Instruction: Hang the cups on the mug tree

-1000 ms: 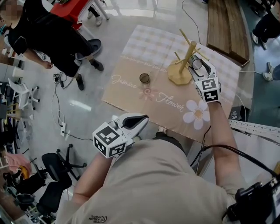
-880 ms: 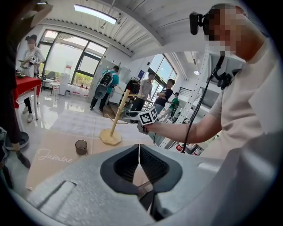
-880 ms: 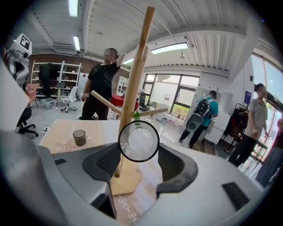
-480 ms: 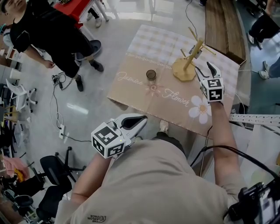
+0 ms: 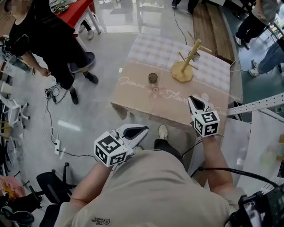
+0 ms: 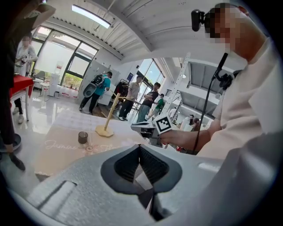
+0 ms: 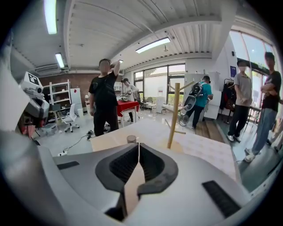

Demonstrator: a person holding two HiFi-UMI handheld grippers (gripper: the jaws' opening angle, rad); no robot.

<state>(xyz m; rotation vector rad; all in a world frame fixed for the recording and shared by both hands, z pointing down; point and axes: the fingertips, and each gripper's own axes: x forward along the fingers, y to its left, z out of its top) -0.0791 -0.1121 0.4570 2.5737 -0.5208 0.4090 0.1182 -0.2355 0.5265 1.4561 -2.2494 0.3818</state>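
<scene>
The wooden mug tree point(image 5: 187, 62) stands at the far right of the table point(image 5: 142, 104). A clear cup point(image 5: 197, 52) hangs on one of its right pegs. A small dark cup point(image 5: 152, 78) stands upright on the cloth to the tree's left. My right gripper point(image 5: 194, 100) hovers over the table's near right edge, well short of the tree, shut and empty. My left gripper point(image 5: 141, 129) is held off the table's near side by my body, shut with nothing in it. In the right gripper view the tree point(image 7: 174, 115) and dark cup point(image 7: 131, 139) lie ahead of the jaws.
A person in black point(image 5: 49, 37) stands on the floor to the table's left, by a red table point(image 5: 76, 9). A wooden bench point(image 5: 213, 22) lies behind the table. Cables point(image 5: 55, 133) and office chairs point(image 5: 51, 186) are on the floor at left. Other people stand at far right.
My right gripper let go of the clear cup, now left hanging on the tree's peg, drew back to the near table edge and shut. The left gripper barely moved.
</scene>
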